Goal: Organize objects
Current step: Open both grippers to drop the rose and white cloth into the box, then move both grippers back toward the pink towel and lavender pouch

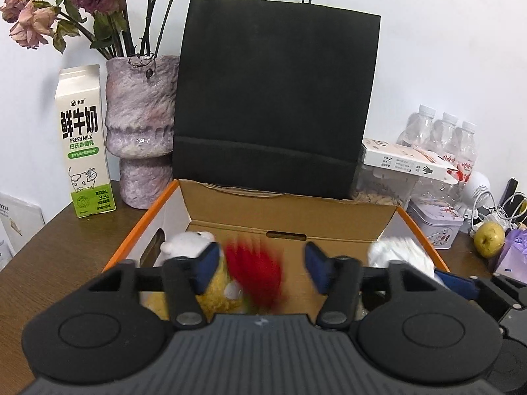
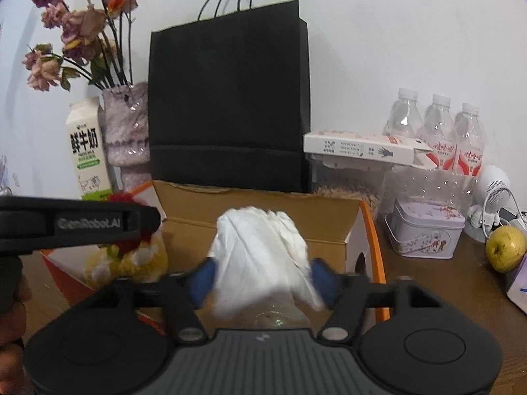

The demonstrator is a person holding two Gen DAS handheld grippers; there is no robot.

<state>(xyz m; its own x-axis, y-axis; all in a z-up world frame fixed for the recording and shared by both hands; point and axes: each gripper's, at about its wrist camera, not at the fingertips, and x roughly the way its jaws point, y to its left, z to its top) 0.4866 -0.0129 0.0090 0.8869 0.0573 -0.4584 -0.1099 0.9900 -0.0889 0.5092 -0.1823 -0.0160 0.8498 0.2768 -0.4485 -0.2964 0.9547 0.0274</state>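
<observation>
An open cardboard box with orange edges (image 1: pixel 141 223) stands on the brown table in front of me. My left gripper (image 1: pixel 263 263) is open over it. A blurred red and yellow plush toy (image 1: pixel 257 273) sits between the blue pads, clear of the right one. A white plush (image 1: pixel 187 240) lies in the box's left corner. My right gripper (image 2: pixel 263 276) is open over the box's right part (image 2: pixel 372 230). A crumpled white bundle (image 2: pixel 260 247), blurred at its lower edge, fills the gap between its pads. The left gripper's black body (image 2: pixel 82 227) crosses the right wrist view at left.
A black paper bag (image 1: pixel 273 98) stands right behind the box. Left of it are a mottled vase of dried roses (image 1: pixel 141 125) and a milk carton (image 1: pixel 85 141). To the right are three bottles (image 2: pixel 438 131), a white carton on a clear tub (image 2: pixel 362 148), a tin (image 2: pixel 425 233) and a yellow-green fruit (image 2: pixel 504 247).
</observation>
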